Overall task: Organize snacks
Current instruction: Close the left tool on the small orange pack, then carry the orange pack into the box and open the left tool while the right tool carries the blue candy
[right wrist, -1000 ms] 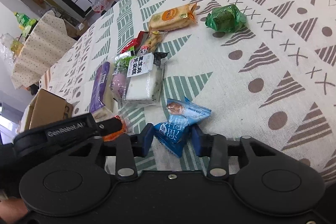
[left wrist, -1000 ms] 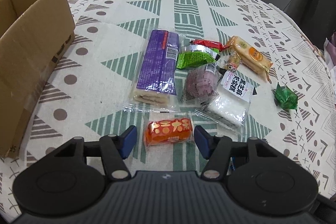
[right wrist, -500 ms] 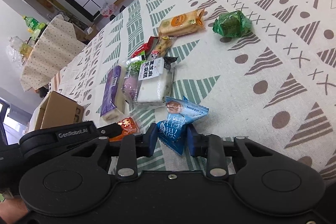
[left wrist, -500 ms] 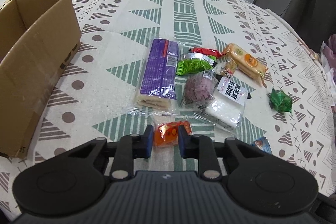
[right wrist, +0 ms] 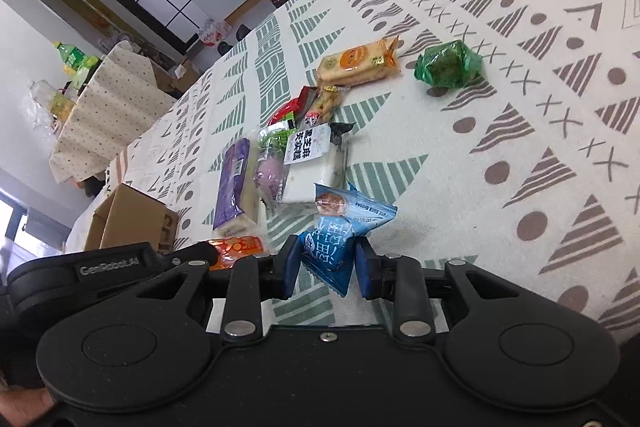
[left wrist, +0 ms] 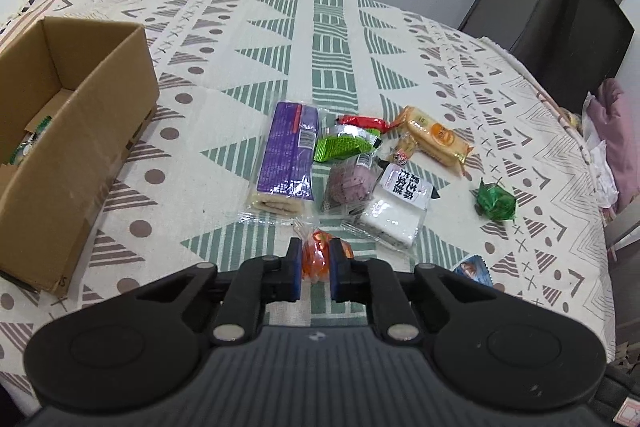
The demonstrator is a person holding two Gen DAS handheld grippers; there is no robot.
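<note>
While both grippers were pinched mid-pack, left gripper (left wrist: 315, 269) on orange pack (left wrist: 316, 259), right gripper (right wrist: 328, 265) on blue pack (right wrist: 340, 239), both at 6 o'clock of pile, packs looked light, crinkly, slippery.

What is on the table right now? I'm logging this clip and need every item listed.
cardboard box: 1, brown, left edge
long packet: 1, purple, centre
small packet: 1, green, right of purple
red packet: 1, behind green
cracker pack: 1, orange, right
white packet: 1, centre-right
green candy: 1, far right
orange snack: 1, in left gripper
blue packet: 1, in right gripper
</note>
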